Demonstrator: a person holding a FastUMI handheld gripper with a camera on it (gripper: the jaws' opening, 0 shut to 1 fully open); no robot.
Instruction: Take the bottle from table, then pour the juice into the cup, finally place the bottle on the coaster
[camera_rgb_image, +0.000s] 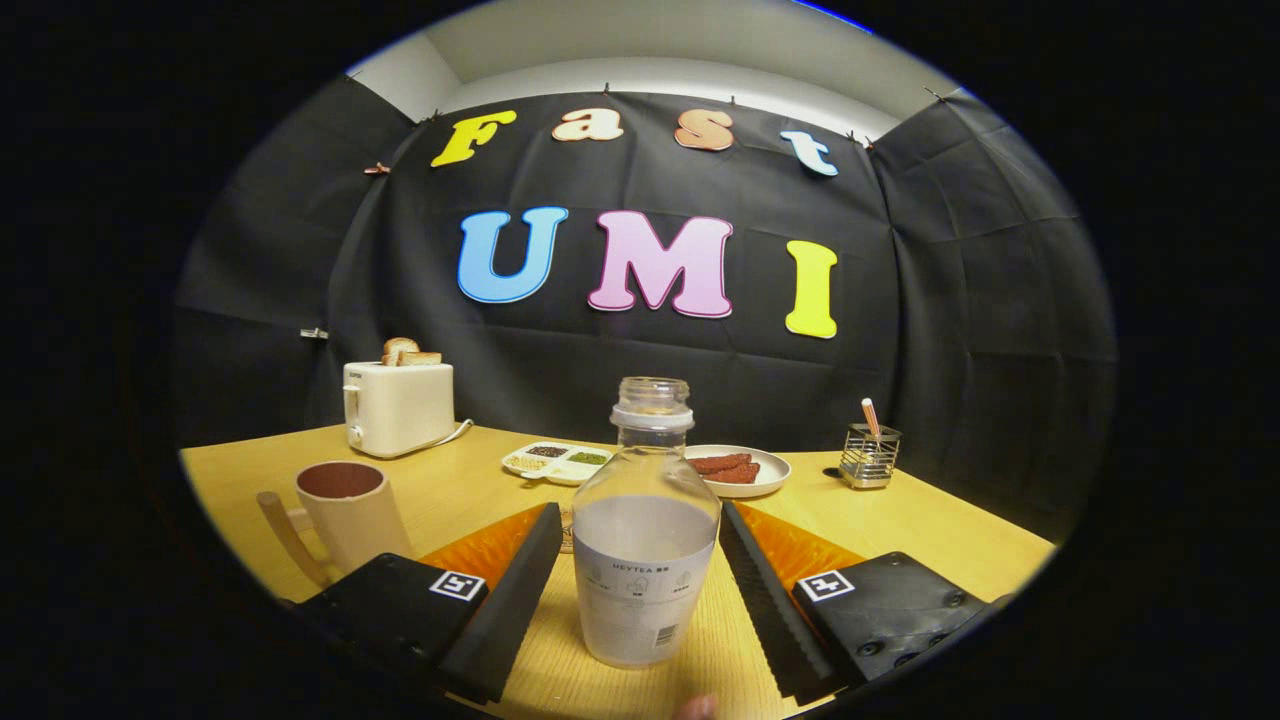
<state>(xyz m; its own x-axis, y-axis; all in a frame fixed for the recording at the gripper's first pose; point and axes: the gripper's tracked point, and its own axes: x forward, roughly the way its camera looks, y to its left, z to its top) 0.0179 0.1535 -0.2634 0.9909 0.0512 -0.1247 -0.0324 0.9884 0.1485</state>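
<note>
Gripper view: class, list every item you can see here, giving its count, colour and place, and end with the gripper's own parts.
Bottle: one, clear, uncapped, upright between the fingers, untouched.
Cup: one, cream, beyond the left finger.
Toaster: one, cream, holding toast, behind the cup.
Divided tray: one, white, behind the bottle.
Plate: one, white, carrying reddish food, beside the tray.
Wire holder: one, metal, beyond the right finger.
Table: one, light wood.
Orange patches: two, on the table beside the fingers.
Gripper: one, black, fingers open around the bottle.

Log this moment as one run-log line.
phase: reaching | gripper: open, fingers flanking bottle | bottle: upright, uncapped | mug: beside
</note>
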